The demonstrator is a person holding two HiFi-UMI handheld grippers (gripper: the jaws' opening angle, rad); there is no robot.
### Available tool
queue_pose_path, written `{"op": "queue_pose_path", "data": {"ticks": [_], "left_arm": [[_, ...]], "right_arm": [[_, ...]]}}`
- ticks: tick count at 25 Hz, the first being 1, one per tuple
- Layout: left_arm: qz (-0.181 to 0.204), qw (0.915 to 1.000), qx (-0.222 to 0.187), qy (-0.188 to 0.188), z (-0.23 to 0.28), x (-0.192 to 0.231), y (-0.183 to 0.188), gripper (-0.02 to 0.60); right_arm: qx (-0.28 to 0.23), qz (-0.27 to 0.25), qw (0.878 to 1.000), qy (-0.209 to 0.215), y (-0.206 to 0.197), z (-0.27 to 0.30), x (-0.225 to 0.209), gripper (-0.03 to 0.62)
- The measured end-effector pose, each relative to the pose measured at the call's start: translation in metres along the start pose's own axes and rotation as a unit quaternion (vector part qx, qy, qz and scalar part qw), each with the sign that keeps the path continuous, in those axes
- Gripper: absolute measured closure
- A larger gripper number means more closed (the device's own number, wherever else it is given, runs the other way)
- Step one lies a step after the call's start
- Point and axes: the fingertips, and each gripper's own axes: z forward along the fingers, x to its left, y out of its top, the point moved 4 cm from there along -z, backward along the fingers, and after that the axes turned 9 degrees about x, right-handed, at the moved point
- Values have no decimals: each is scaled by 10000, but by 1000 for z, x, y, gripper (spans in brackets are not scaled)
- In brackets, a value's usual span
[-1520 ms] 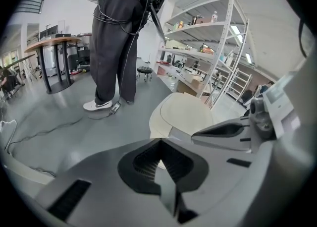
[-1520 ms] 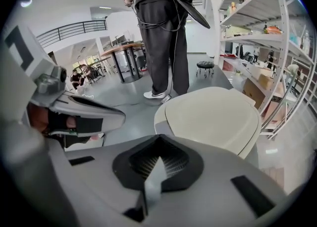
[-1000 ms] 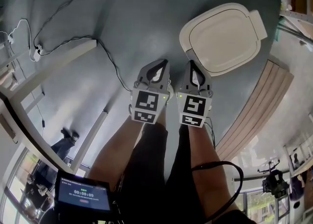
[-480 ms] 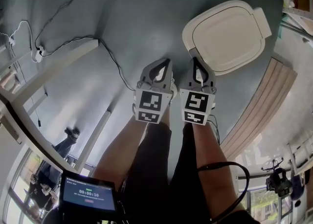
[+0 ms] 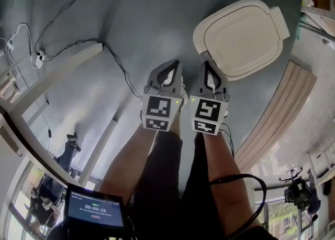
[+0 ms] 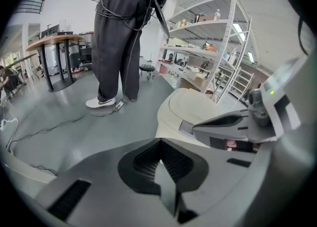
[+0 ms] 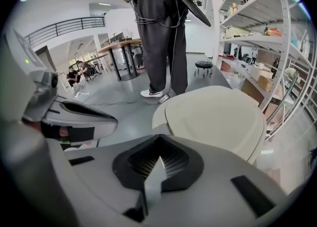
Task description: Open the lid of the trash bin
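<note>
**Approach to the bin, lid not yet opened**

The round cream plastic trash bin [image 5: 241, 40] is seen on the grey floor [image 5: 131, 19], ahead and to the right of the person. Its lid is lying flat and closed. The step in hand is judged to be the approach, since nothing is touched by either tool.

The left gripper [image 5: 172, 66] and the right gripper [image 5: 205, 66] are held side by side, near each other, on forearms stretched forward and down. Both are pointed away from the body. The tip of the right one is just beside the near rim of the bin, while the left one is over bare floor beside it.

In both gripper views the jaws are pressed together at the tips and nothing is held between them.

For the next move, a tip is probably to be brought to the near edge of the lid, where a small grey panel [image 6: 190, 127] is seen. Whether it is a latch cannot be told. The jaws may need to be parted first if the edge is to be pinched and lifted.
</note>
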Motion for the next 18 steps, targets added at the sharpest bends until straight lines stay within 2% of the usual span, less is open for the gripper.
{"op": "queue_pose_path", "data": {"ticks": [18], "left_arm": [[32,10000,6,-13,-4,1,-6,583]], "right_arm": [[-39,118,9997,-196,1,-3,4,594]]}}
